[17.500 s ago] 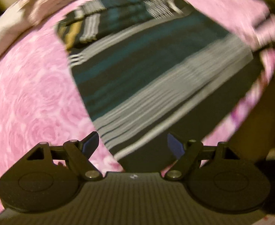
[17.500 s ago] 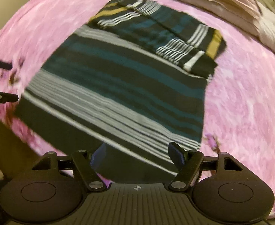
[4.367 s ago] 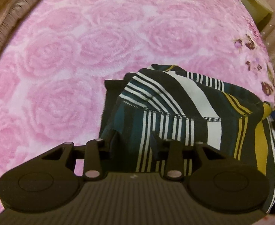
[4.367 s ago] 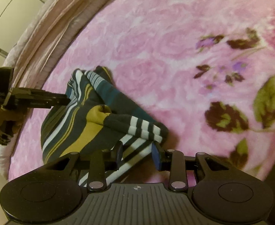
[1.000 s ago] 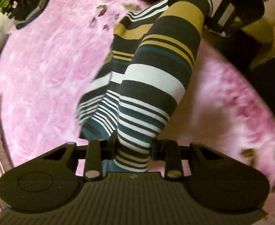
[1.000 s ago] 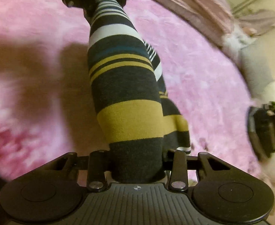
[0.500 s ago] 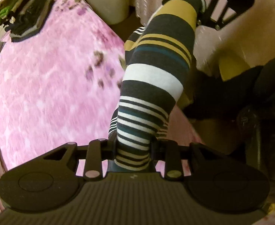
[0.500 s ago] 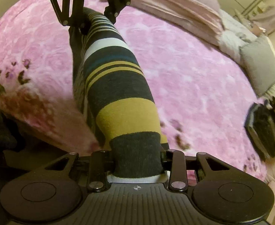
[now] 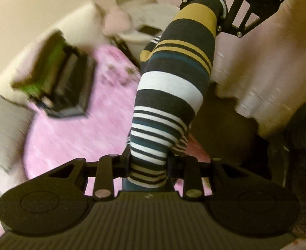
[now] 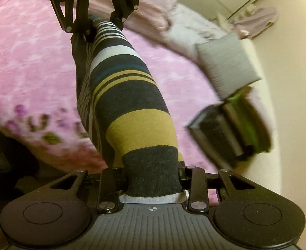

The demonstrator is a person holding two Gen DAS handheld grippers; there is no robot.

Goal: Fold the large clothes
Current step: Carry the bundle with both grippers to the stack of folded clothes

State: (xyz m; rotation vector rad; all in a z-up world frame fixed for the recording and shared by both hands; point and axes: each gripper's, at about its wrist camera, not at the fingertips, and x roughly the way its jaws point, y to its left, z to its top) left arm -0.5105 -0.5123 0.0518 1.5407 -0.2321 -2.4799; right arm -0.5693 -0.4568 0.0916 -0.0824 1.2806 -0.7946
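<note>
Both tilt steeply downward. The left hand-held gripper point(image 9: 147, 164) and right hand-held gripper point(image 10: 152, 180) each clamp an end of the striped garment point(image 10: 130, 95), stretched mid-frame above the pink bed point(image 10: 28, 62); the folded stack point(image 9: 63, 79) at upper left is blurred.

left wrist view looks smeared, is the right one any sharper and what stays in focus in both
Left wrist view: the pink blanket and dark folded stack streak with motion blur; the striped garment and left gripper stay crisp. Right wrist view: slightly sharper, only the stack and blanket edge smear; the right gripper is sharp; fisheye bends both.
</note>
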